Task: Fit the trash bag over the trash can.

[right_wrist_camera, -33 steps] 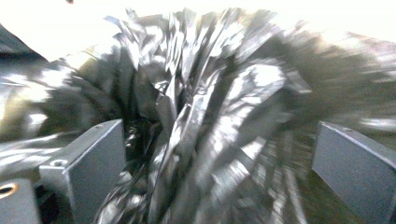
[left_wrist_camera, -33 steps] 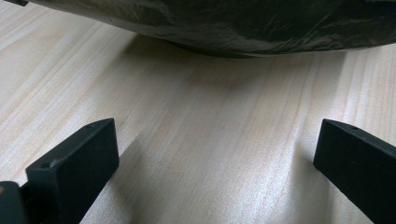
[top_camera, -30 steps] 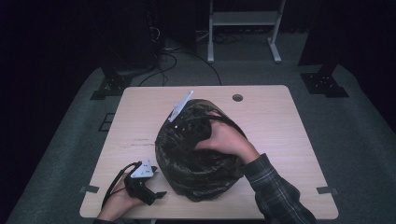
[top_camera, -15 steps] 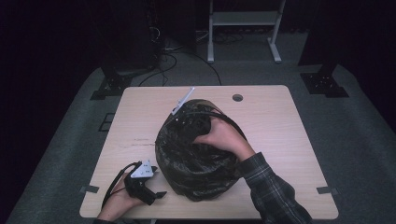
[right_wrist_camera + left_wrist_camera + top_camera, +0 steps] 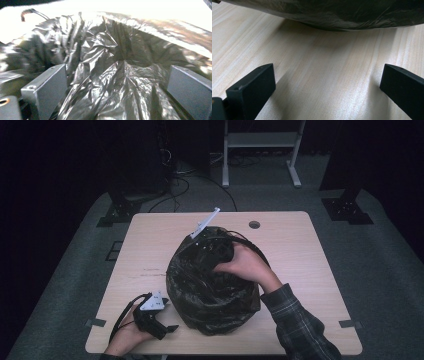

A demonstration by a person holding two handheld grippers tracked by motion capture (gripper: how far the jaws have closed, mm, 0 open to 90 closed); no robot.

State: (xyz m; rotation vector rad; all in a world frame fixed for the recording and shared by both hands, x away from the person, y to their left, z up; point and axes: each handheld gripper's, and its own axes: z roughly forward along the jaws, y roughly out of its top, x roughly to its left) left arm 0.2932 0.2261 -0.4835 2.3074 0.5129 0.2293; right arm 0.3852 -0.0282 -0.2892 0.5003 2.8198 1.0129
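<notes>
The wooden surface [image 5: 150, 245] carries a bin lined with a black plastic bag [image 5: 200, 290], standing near its middle toward the person's side. The right hand [image 5: 247, 265] reaches down into the bin's mouth; the right tool [image 5: 117, 82] sits inside with jaws wide apart, crinkled bag between them. The left tool [image 5: 162, 327] rests on the surface just beside the bin, jaws apart around bare wood

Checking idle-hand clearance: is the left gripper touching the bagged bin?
Apart. In the left gripper view, bare table lies between the open left gripper and the black bag over the bin.
</notes>
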